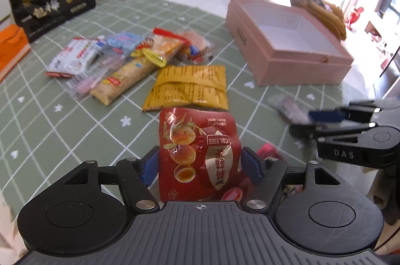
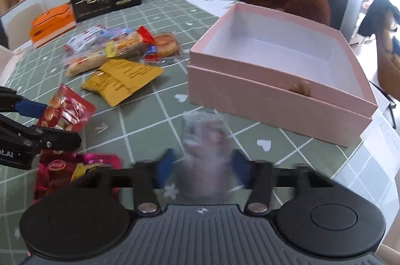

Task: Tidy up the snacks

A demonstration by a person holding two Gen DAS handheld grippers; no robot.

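Observation:
A red quail-egg packet (image 1: 200, 140) stands upright between the blue pads of my left gripper (image 1: 200, 157), which is shut on its sides; the right wrist view shows that packet (image 2: 67, 110) in the left gripper (image 2: 61, 124) just above the green checked cloth. My right gripper (image 2: 202, 165) is shut on a blurred clear, pinkish packet (image 2: 205, 140), a little in front of the empty pink box (image 2: 275, 95). In the left wrist view the right gripper (image 1: 300, 121) comes in from the right with that packet (image 1: 287, 106) at its tips.
A yellow packet (image 1: 187, 87) lies mid-table, with a pile of several wrapped snacks (image 1: 112, 60) behind it. A pink-red packet (image 2: 75, 170) lies near the front. A black bag (image 1: 52, 2) and an orange box (image 1: 12, 47) stand at the far left.

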